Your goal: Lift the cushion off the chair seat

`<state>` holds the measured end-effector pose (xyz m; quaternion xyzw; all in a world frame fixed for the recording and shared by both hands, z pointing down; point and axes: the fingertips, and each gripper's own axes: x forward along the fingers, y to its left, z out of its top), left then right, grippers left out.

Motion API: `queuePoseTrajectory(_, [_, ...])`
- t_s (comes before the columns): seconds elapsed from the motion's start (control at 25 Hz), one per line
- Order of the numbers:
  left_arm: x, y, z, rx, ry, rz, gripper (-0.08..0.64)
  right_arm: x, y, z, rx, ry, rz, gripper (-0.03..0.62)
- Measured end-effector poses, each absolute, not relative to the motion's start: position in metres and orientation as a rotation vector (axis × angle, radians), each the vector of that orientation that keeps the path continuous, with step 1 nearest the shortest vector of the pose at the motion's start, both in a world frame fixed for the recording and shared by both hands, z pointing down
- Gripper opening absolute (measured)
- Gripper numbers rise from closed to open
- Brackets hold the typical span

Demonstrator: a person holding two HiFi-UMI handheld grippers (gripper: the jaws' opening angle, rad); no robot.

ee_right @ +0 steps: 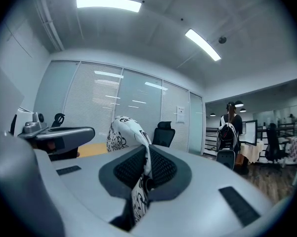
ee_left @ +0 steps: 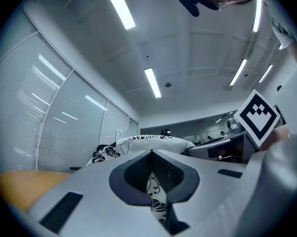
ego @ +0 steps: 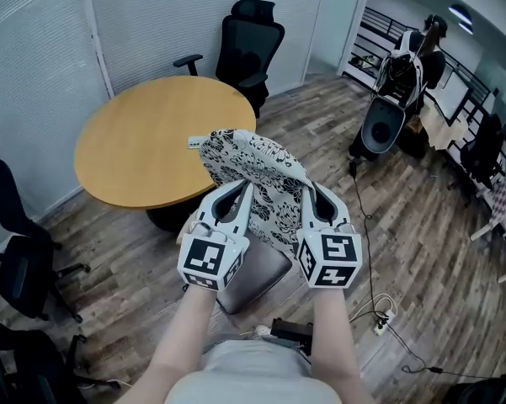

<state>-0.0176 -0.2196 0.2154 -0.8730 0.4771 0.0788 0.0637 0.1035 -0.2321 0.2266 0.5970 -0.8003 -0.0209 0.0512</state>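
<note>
The cushion (ego: 257, 171) is clamped at its near edge by left gripper (ego: 241, 188) and right gripper (ego: 308, 194) above the seat (ego: 265, 280), stretching toward the surface (ego: 139, 141); open floor (ego: 421, 251) is seen rightward.

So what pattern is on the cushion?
The cushion is white with black floral print; clearest in head view.

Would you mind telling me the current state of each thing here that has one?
cushion: held up in the air, crumpled, pinched along its near edge by both grippers.
left gripper: shut on the cushion's fabric.
right gripper: shut on the cushion's fabric.
chair seat: partly showing below the cushion.
</note>
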Motion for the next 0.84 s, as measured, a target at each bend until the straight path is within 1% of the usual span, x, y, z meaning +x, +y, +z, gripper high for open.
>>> queuePoseTrajectory(0.84, [-0.006,-0.204,0.203,-2.629,1.408,0.269,0.003,0.109,-0.213,0.226,1.825,-2.411,-0.074,0.035])
